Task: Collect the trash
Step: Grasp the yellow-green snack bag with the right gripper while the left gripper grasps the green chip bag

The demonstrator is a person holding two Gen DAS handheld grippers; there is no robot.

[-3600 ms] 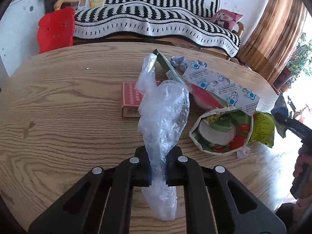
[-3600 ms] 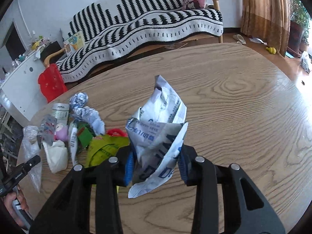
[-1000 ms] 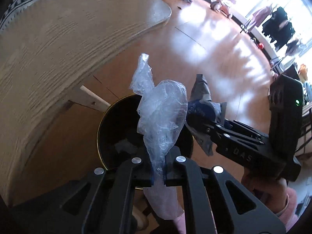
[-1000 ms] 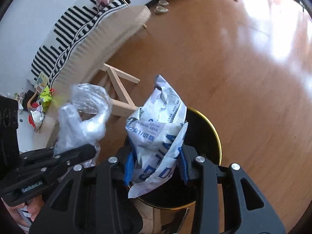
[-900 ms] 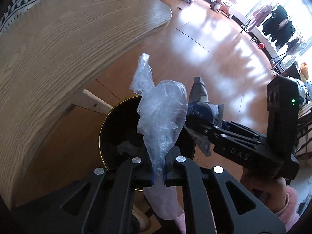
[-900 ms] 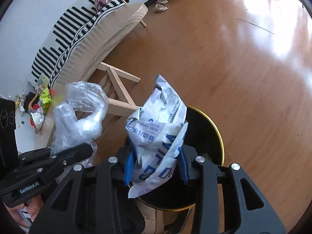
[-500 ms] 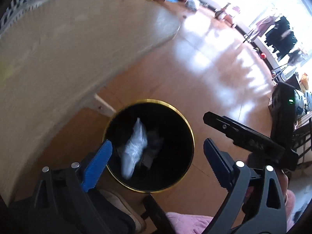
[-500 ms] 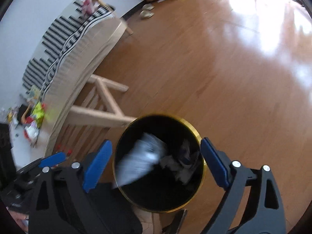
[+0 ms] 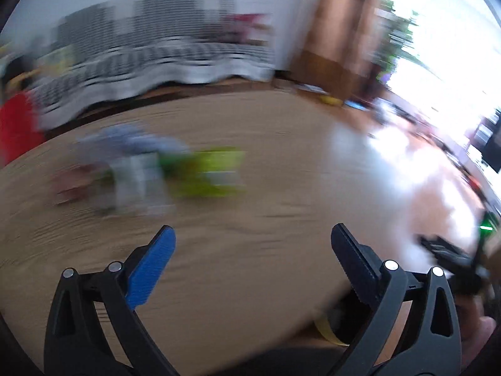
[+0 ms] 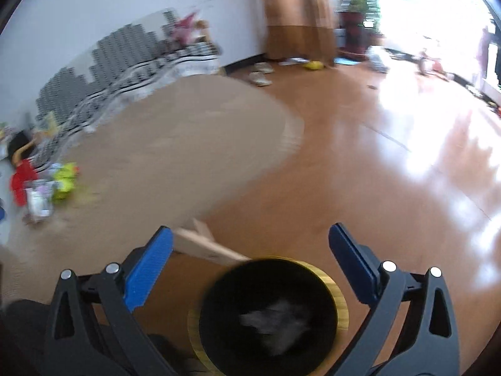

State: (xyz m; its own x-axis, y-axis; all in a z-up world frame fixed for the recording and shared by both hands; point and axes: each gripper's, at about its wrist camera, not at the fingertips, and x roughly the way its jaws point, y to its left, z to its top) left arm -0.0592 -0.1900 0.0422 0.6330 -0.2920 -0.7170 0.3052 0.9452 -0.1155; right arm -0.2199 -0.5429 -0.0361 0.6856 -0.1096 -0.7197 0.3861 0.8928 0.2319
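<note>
A home living room. A sofa [image 9: 156,53] under a black-and-white striped throw stands at ten o'clock behind a round wooden table [image 9: 281,188]. Brown curtains [image 10: 297,9] hang at twelve, slippers [image 10: 260,73] on the polished wood floor [image 10: 391,156].

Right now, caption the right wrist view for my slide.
Empty right gripper, jaws opening, above the black bin holding trash.

Both hand-held grippers dumped their loads: the clear plastic bag and the crumpled wrapper are gone from the jaws, which are opening wide and empty. The left hand-held gripper [image 9: 252,239] swung up over the bench [image 9: 250,206]; the right hand-held gripper [image 10: 250,239] pulled back from the bin [image 10: 339,294].
</note>
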